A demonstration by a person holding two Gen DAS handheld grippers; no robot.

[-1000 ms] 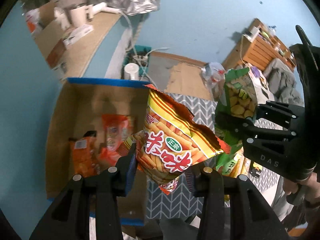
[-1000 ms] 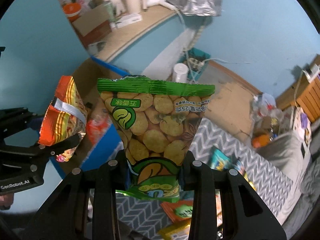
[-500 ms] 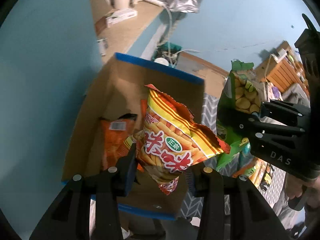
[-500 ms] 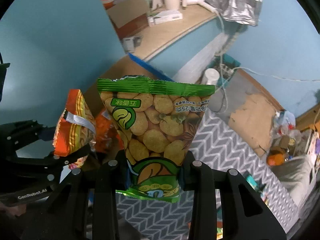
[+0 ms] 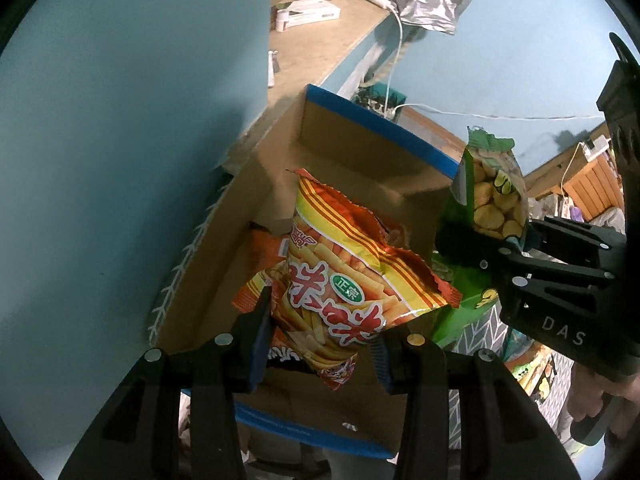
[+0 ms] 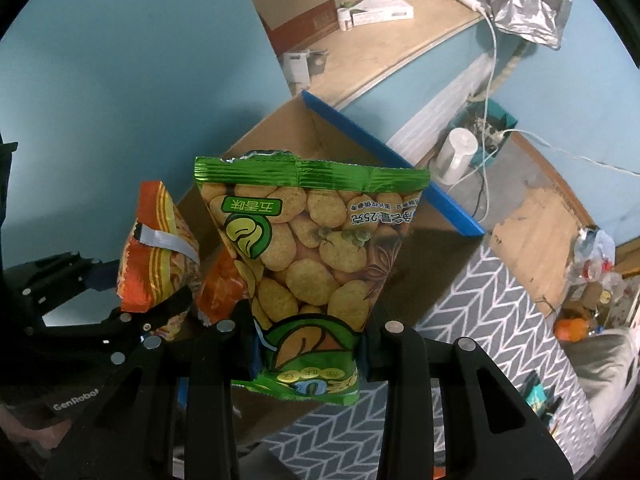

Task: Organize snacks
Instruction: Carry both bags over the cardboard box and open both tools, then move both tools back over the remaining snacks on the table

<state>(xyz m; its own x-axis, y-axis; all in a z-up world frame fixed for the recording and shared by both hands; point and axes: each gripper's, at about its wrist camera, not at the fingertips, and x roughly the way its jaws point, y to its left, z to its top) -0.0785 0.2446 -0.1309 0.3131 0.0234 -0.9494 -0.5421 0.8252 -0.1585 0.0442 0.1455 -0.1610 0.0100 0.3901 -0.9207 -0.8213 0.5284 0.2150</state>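
My left gripper (image 5: 320,340) is shut on an orange and yellow bag of snack sticks (image 5: 352,272), hanging over the open cardboard box (image 5: 360,160) with blue-taped rims. Orange packets (image 5: 266,248) lie on the box floor beneath it. In the right wrist view my right gripper (image 6: 308,344) is shut on a green bag of broad-bean snacks (image 6: 308,256), held above the box's near right side (image 6: 420,248). The left wrist view catches the green bag (image 5: 492,196) at right in the right gripper (image 5: 480,248). The orange and yellow bag (image 6: 160,248) shows at left in the right wrist view.
A blue wall (image 5: 120,140) stands close on the left of the box. A grey chevron rug (image 6: 492,312) with loose snack packets lies to the right. A wooden counter (image 6: 400,40) with boxes and a mug runs behind; a white cylinder (image 6: 456,156) and cables sit behind the box.
Both grippers carried their bags left and slightly down, from over the rug toward the box. The box now fills the view under the left bag. Both grips stayed the same.
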